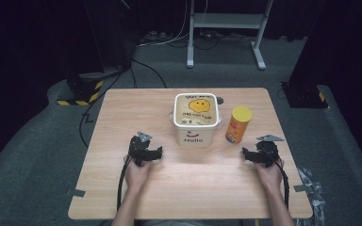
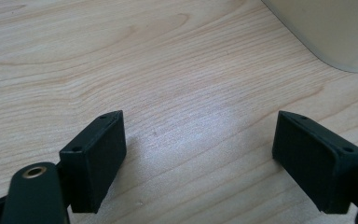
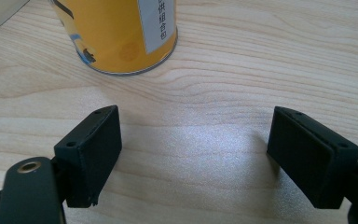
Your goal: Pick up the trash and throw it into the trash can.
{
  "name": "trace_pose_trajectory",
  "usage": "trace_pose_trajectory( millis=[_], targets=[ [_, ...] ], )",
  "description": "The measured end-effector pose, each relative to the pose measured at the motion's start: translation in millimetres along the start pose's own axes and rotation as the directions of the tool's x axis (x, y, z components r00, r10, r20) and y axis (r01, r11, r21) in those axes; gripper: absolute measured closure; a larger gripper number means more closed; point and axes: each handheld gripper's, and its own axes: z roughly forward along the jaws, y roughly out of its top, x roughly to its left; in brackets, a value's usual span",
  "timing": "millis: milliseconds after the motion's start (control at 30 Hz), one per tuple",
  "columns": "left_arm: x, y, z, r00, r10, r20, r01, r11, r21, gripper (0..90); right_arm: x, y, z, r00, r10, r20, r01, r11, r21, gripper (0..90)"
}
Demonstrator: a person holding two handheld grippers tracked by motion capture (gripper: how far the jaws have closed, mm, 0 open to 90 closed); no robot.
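A white square bucket with a yellow smiley face on its lid and "Hello" on its front stands at the middle of the wooden table. A yellow cylindrical can stands upright just right of it. My left gripper rests on the table to the bucket's left front, open, with bare wood between its jaws; the bucket's lower corner lies ahead to the right. My right gripper rests to the can's right front, open and holding nothing; the can's base stands just ahead to the left.
Beyond the table lies grey carpet with a white metal stand, cables and dark equipment with a yellow-black striped base. Bits of tape stick at the table's near corners. Bare wood lies in front of the bucket, between the grippers.
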Motion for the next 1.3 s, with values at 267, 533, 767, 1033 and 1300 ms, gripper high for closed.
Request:
trace_pose_trajectory(
  millis=[267, 533, 767, 1033, 1300],
  targets=[
    [0.0, 0.0, 0.0, 1.0, 0.0, 0.0, 0.0, 1.0, 0.0, 17.7, 0.1, 0.1, -0.1, 1.0, 0.002, 0.0, -0.002, 1.0, 0.002, 17.4],
    [-0.1, 0.0, -0.1, 1.0, -0.001, -0.001, 0.001, 1.0, 0.0, 17.6, -0.7, 0.4, -1.1, 0.9999, 0.0, -0.016, 0.0, 1.0, 0.019, 16.8],
    [-0.2, -0.1, -0.1, 1.0, -0.003, -0.001, 0.003, 1.0, 0.0, 17.7, -1.5, 0.0, -1.7, 1.0, 0.003, 0.001, -0.003, 1.0, 0.024, 14.4],
    [-0.3, -0.1, -0.1, 1.0, -0.004, -0.002, 0.004, 1.0, 0.0, 17.7, 8.2, -1.7, -12.6, 0.9975, -0.022, -0.066, 0.022, 1.0, -0.01, 13.5],
    [-0.2, -0.1, -0.1, 1.0, -0.004, -0.002, 0.004, 1.0, -0.001, 17.7, 13.7, 2.4, -24.6, 0.9887, -0.001, -0.15, -0.009, 0.998, -0.069, 12.4]
  ],
)
